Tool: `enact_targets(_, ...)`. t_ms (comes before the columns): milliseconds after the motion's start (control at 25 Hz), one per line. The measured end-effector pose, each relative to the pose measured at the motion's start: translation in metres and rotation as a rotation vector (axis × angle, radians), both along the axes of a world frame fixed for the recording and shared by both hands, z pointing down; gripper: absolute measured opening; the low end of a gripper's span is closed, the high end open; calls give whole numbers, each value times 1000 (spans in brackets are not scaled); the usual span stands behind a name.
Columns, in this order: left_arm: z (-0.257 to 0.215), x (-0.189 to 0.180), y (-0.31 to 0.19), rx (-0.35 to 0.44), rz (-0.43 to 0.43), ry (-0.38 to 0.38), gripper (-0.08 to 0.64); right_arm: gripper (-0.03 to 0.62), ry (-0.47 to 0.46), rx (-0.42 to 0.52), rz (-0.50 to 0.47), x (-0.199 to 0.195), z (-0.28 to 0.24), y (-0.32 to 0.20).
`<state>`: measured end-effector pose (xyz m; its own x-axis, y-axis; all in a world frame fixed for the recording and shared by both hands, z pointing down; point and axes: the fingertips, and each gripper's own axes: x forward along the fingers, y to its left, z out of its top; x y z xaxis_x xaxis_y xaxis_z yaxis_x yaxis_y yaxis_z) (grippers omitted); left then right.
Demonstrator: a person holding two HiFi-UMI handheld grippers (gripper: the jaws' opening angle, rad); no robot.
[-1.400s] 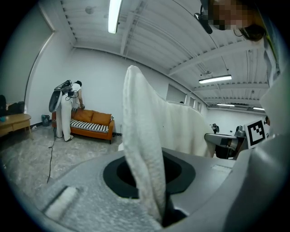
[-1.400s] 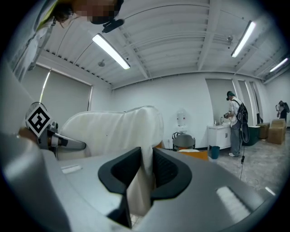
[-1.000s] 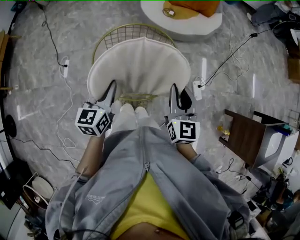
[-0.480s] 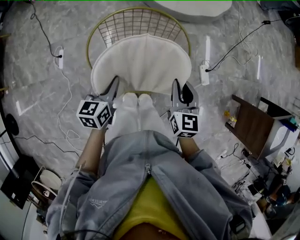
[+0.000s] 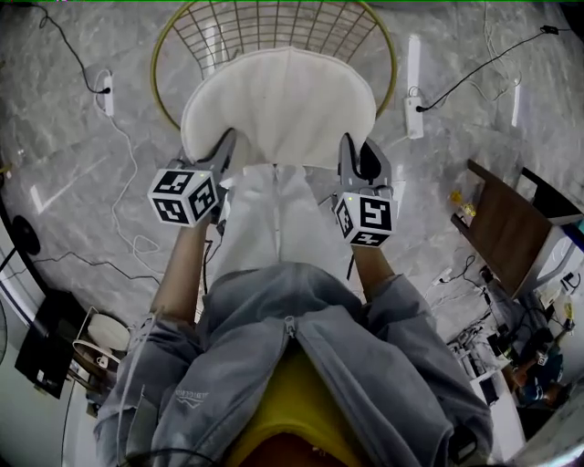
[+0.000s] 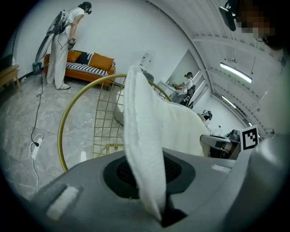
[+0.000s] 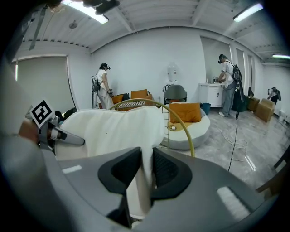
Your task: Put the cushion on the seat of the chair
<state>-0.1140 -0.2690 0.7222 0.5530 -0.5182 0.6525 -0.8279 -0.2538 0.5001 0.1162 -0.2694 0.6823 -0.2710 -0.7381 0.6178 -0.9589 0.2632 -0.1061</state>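
Note:
A white rounded cushion hangs over the gold wire chair in the head view. My left gripper is shut on the cushion's near left edge, and my right gripper is shut on its near right edge. In the left gripper view the cushion edge is pinched in my left gripper, with the gold chair frame behind it. In the right gripper view the white cushion fabric is squeezed in my right gripper, and the left gripper shows at the far side.
White cables and power strips lie on the marble floor either side of the chair. A brown wooden board stands at the right. An orange sofa and other people are in the room behind.
Both grippers have come down with the cushion toward the chair. The chair and cushion now fill more of the head view and sit higher in it.

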Motion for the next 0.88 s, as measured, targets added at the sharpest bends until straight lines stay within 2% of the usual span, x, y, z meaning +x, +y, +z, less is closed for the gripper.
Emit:
enact_targets(560,143,1,-12,-217,42,45,74,74,22,-165,-5,5,142,-14)
enact_targets(880,181,5,-8,-289,27,53,74,78,50,-240,3,10,181,-17)
